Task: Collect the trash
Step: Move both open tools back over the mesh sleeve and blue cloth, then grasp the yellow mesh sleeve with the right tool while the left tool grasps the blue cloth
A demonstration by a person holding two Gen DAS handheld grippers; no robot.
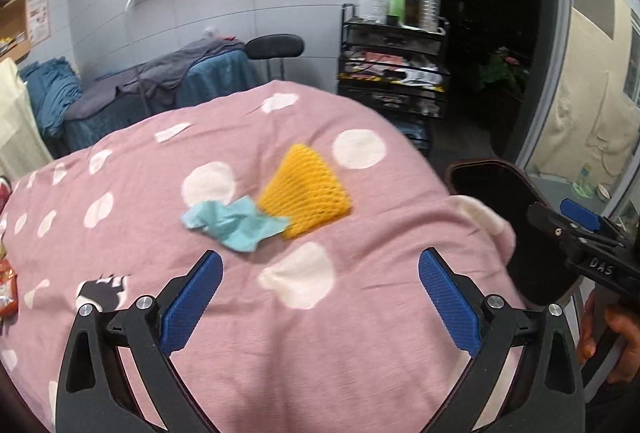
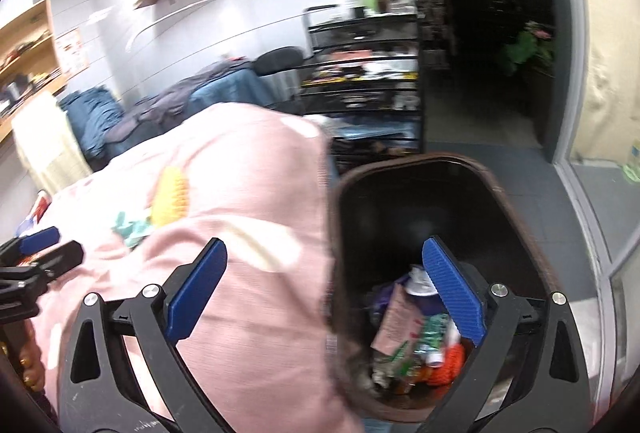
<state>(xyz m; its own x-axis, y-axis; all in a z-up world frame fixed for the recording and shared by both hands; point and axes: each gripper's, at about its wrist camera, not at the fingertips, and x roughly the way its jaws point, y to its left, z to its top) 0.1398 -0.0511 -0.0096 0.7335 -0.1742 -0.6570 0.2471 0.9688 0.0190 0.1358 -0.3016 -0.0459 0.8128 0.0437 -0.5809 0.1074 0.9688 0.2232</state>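
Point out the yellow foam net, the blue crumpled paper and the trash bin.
Foam net (image 1: 305,189), left wrist view, middle of the mesh.
Blue paper (image 1: 236,223), left wrist view, centre of the crumple.
Bin (image 2: 404,163), right wrist view, far rim.

Pink bedcover (image 1: 248,333) patterned with white dots. Yellow-orange foam net (image 1: 306,189) with a diamond mesh pattern. Pale blue crumpled paper (image 1: 236,223). Dark brown bin (image 2: 404,193), black inside, filled with pink, green, orange and white trash (image 2: 412,345). Black left tool (image 1: 320,279) and right tool (image 2: 324,279) with ribbed blue pads. Blue and grey blankets (image 1: 160,81) behind. Black cart (image 1: 394,73).
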